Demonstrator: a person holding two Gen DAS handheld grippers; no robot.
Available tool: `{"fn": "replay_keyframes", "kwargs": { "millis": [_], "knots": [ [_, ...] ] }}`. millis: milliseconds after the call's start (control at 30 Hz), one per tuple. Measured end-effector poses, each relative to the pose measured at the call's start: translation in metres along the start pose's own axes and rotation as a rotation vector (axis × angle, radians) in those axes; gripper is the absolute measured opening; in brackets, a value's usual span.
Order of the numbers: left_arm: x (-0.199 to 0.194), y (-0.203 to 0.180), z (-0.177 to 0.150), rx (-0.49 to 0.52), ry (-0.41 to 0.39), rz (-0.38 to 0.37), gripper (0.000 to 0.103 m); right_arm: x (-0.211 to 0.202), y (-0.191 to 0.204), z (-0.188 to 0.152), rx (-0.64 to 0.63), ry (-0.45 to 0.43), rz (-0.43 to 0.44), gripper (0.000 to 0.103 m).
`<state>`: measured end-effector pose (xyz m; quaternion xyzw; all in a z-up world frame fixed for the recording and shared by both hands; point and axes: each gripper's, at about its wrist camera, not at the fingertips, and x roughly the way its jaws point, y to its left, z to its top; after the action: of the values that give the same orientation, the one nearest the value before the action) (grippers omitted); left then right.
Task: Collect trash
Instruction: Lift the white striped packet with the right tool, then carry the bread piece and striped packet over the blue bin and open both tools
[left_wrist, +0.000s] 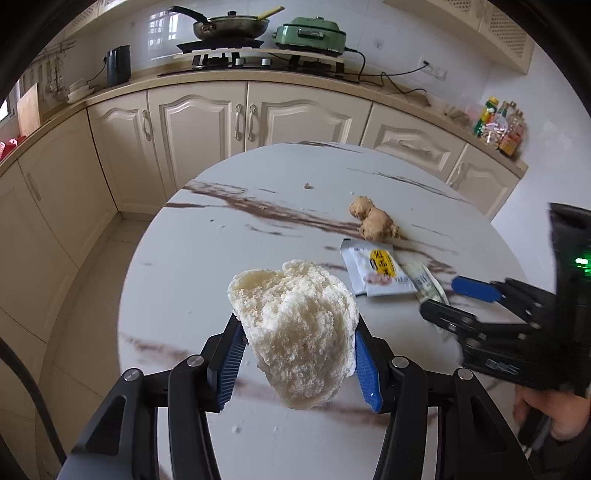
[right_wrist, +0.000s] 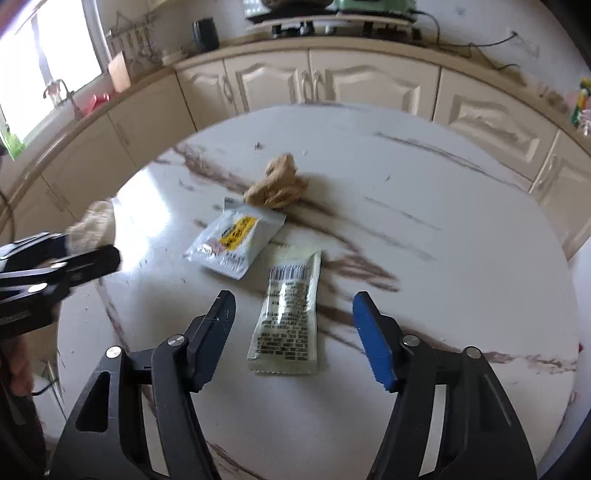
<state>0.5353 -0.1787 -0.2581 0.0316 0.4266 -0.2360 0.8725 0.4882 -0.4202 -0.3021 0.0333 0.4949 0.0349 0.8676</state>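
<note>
frying pan (left_wrist: 231, 25), kettle (left_wrist: 119, 65), marble table (left_wrist: 229, 236)

Cream kitchen with a round marble table in daylight.

A round white marble-look table with brown veins (left_wrist: 236, 236) stands before an L-shaped run of cream panelled cabinet doors (left_wrist: 192, 122) under a beige stone countertop (left_wrist: 122, 86). On the counter sit a black gas hob (left_wrist: 251, 59) carrying a dark frying pan (left_wrist: 229, 26), a mint-green electric cooker (left_wrist: 310, 35), a black kettle (left_wrist: 119, 64) and a cluster of condiment bottles (left_wrist: 500, 123). White glossy wall tiles (left_wrist: 399, 40) rise behind. A bright window (right_wrist: 48, 70) lights the left side above a sink tap (right_wrist: 62, 90).
</note>
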Motion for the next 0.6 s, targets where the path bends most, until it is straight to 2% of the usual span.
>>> {"fn": "replay_keyframes", "kwargs": {
  "millis": [67, 100, 133, 167, 300, 333, 400, 600],
  "knots": [
    [-0.01, 0.002, -0.007, -0.004, -0.006, -0.01, 0.05, 0.005, 0.007, -0.001, -0.037, 0.01, -0.045, 0.059],
    [-0.018, 0.003, -0.006, -0.005, -0.008, -0.011, 0.05, 0.006, 0.01, -0.001, -0.048, 0.012, -0.051, 0.054],
    [-0.022, 0.003, -0.009, -0.005, -0.014, -0.016, 0.05, 0.006, 0.013, -0.001, -0.063, 0.011, -0.067, 0.041],
    [-0.027, 0.004, -0.01, -0.006, -0.014, -0.022, 0.05, 0.006, 0.015, -0.001, -0.069, 0.007, -0.062, 0.033],
    [-0.049, 0.011, -0.015, -0.009, -0.024, -0.048, 0.05, 0.003, 0.019, -0.006, -0.073, 0.009, -0.082, 0.022],
    [-0.052, 0.012, -0.016, -0.012, -0.026, -0.06, 0.05, -0.001, 0.021, -0.008, -0.074, -0.001, -0.095, 0.011],
    [-0.06, 0.016, -0.018, -0.018, -0.032, -0.078, 0.05, -0.01, 0.021, -0.012, -0.056, -0.034, -0.127, 0.01],
    [-0.09, 0.032, -0.029, -0.029, -0.059, -0.117, 0.05, -0.03, 0.024, -0.022, -0.003, -0.069, -0.122, 0.009]
  ]
}}
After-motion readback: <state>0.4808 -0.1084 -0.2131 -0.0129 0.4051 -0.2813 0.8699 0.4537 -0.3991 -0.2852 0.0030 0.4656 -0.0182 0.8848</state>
